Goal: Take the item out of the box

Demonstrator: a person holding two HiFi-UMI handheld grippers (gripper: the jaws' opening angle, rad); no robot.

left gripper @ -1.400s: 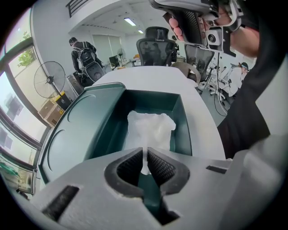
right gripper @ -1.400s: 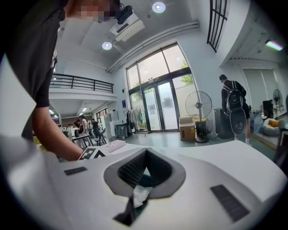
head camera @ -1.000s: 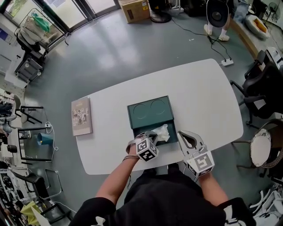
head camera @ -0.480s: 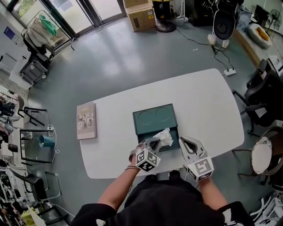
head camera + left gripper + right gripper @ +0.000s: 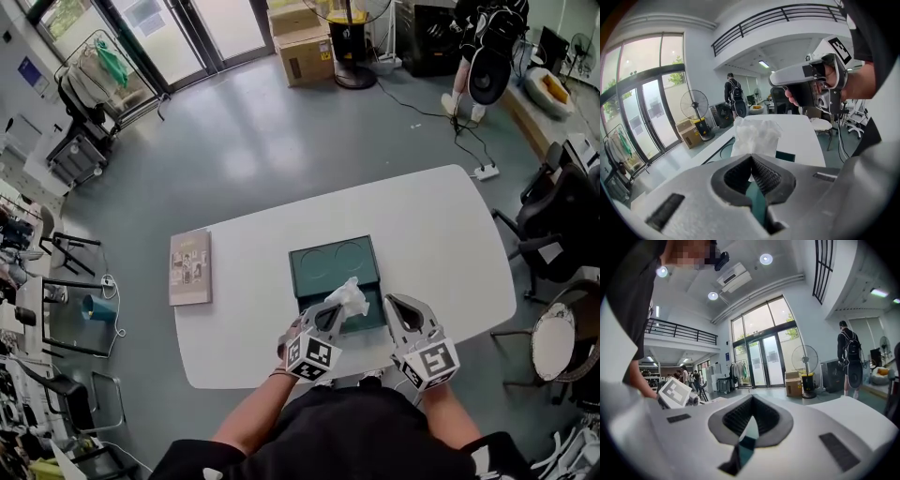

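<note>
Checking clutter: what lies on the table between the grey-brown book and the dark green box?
Nothing: in the head view, only bare white tabletop separates the grey-brown book from the dark green box.

Left gripper [image 5: 335, 312]: jaws closed, with the tips pinching the lower edge of a white crumpled item [image 5: 352, 297]. It is held over the near edge of the desk [image 5: 450, 234] and points away from the body. Left forearm [image 5: 251, 419]: bare, extended forward. Right gripper [image 5: 395, 306]: jaws closed together with nothing between them. It sits beside the left gripper on its right, not touching it, over the same edge. Right forearm [image 5: 448, 410]: bare, extended forward.
</note>
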